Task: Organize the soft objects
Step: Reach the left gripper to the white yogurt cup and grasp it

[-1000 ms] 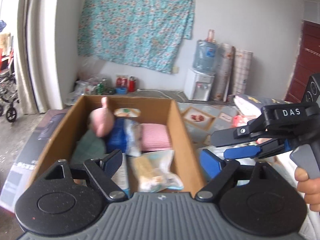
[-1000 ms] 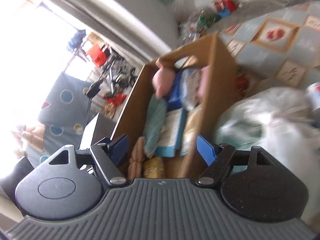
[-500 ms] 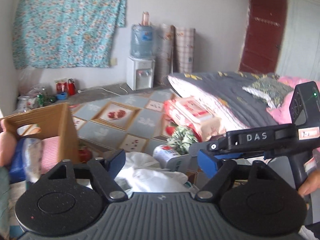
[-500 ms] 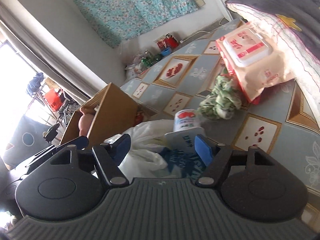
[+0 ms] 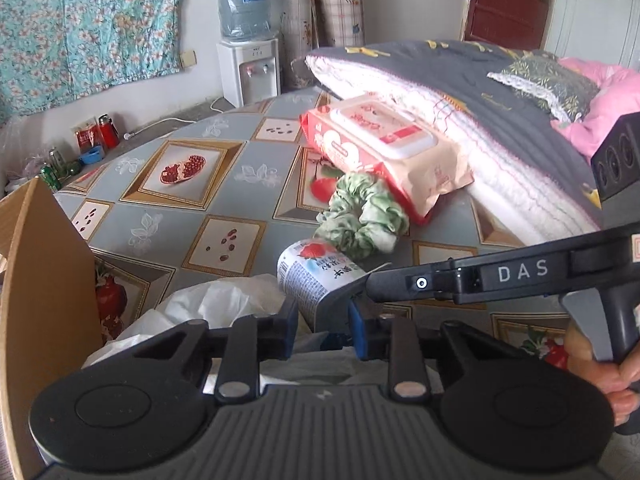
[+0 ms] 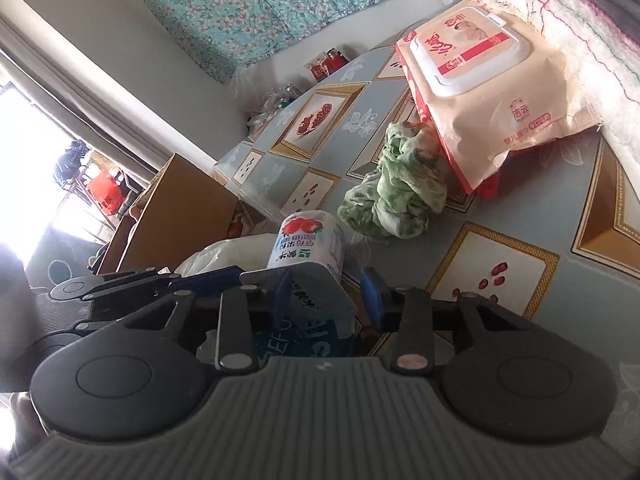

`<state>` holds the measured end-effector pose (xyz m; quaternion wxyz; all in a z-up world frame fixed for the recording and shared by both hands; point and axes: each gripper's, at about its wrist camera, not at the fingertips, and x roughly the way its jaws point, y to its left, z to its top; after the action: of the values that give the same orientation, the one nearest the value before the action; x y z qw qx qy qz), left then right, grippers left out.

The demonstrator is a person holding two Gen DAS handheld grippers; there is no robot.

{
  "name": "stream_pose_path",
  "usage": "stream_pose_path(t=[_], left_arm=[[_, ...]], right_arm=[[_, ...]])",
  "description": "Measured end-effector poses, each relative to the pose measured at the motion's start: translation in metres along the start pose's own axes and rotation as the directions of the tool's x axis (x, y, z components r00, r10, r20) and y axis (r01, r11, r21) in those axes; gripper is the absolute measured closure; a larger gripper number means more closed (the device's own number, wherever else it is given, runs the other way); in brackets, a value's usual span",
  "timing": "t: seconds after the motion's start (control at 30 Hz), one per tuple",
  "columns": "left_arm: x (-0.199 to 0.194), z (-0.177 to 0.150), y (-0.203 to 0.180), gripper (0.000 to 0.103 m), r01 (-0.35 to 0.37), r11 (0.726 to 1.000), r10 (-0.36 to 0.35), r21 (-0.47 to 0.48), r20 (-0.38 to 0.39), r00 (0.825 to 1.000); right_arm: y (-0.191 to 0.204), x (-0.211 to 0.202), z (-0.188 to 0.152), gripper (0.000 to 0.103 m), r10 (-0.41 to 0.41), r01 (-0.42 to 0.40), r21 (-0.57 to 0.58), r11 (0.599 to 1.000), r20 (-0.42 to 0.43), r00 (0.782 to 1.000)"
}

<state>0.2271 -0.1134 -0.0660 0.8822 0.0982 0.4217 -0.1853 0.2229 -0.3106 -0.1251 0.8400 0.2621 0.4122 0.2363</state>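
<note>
A soft tissue pack (image 5: 316, 276) with a strawberry print lies on the patterned floor mat (image 5: 168, 220), partly on a white plastic bag (image 5: 216, 304). My left gripper (image 5: 323, 330) is closing, and its blue pads sit against the pack's near end. My right gripper (image 6: 326, 300) comes in from the right, also closing. The same pack (image 6: 308, 248) lies between its fingers, with a gap at the right pad. A green scrunchie (image 5: 360, 220) lies just beyond the pack. A pink wet-wipes pack (image 5: 380, 148) leans on a folded quilt (image 5: 480, 128).
An open cardboard box (image 5: 40, 280) stands at the left. A water dispenser (image 5: 250, 68) and rolled mats stand against the far wall. Cans and bottles (image 5: 92, 136) sit by the wall. A hand (image 5: 600, 364) holds the right gripper's handle.
Both views swung away from the cardboard box to the items on the mat and dropped lower. Both grippers' jaws narrowed from wide open, now around the tissue pack.
</note>
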Motion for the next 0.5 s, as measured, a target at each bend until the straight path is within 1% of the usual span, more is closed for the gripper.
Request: stream_pose_path(t=[0.17, 0.27, 0.33, 0.5], left_arm=[[0.013, 0.003, -0.002, 0.079, -0.006, 1.0, 0.007, 0.01, -0.044, 0.999], [0.016, 0.005, 0.001, 0.087, 0.007, 1.0, -0.007, -0.016, -0.055, 0.998], [0.016, 0.007, 0.002, 0.09, 0.003, 1.0, -0.004, -0.027, -0.056, 0.998], [0.016, 0.011, 0.012, 0.091, 0.034, 0.995, -0.039, -0.094, -0.056, 0.998]], right_arm=[[-0.007, 0.01, 0.0, 0.066, 0.052, -0.052, 0.02, 0.998, -0.003, 0.999], [-0.009, 0.011, -0.001, 0.067, 0.061, -0.062, 0.024, 0.998, 0.011, 0.998], [-0.009, 0.01, 0.0, 0.069, 0.062, -0.062, 0.018, 0.998, 0.026, 0.998], [-0.006, 0.007, 0.003, 0.071, 0.073, -0.073, -0.014, 0.997, 0.053, 0.996]])
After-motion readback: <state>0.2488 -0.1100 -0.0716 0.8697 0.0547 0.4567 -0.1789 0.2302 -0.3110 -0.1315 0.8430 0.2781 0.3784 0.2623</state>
